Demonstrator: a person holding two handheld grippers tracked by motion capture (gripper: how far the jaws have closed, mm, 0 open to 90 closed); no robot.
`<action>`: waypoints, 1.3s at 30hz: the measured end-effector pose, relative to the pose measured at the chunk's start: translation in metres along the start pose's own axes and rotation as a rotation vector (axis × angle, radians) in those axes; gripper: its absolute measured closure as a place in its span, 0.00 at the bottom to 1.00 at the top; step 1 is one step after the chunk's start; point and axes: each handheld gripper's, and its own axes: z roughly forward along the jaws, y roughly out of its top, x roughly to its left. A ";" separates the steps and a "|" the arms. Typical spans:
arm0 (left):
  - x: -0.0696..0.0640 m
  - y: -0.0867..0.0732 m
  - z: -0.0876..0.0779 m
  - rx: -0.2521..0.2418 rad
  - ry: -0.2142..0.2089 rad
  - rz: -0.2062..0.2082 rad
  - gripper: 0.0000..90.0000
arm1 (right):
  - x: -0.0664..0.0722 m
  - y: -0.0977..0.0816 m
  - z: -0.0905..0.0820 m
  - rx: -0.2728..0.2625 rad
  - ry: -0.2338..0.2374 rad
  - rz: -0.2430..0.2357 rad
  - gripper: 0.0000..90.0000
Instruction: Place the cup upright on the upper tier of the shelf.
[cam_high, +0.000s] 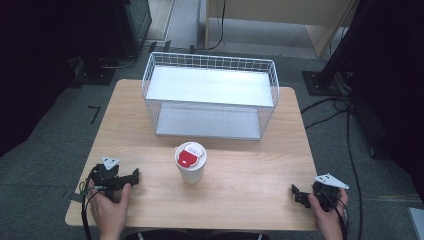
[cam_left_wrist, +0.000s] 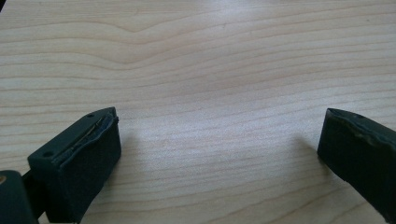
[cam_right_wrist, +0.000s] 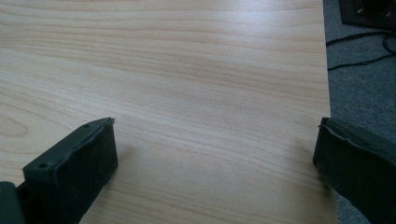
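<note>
So nothing's been picked up yet, this looks like the starting pose. Using the cup (cam_high: 190, 162) as the anchor: the left gripper (cam_high: 134, 176) sits near the table's front edge, off to the cup's left and a bit closer to the person, jaws spread wide with just bare wood between them. The right gripper (cam_high: 296, 193) is well off to the cup's right, also near the front edge, likewise released and holding nothing.

The cup itself is white with a red-and-white lid, standing upright about mid-table (cam_high: 240, 170), apart from both grippers. Behind it, farther back, is a white wire basket (cam_high: 210, 95) that seems to have two shelf levels.

My guess is the cup goes into that basket, so the next move is swinging one gripper in toward the cup's side and closing around its body without tipping it.

Hard to tell: what's printed on the lid, and whether the cup has anything in it.
</note>
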 end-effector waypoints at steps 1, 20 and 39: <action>0.000 0.000 0.000 0.000 0.000 0.000 0.00 | 0.000 0.000 0.000 0.000 0.000 0.000 0.00; 0.000 0.000 0.000 0.001 0.001 -0.002 0.00 | 0.049 0.024 -0.011 -0.061 0.068 -0.037 0.00; 0.000 0.000 0.000 0.002 0.001 -0.001 0.00 | 0.099 0.063 -0.007 -0.102 0.137 -0.103 0.00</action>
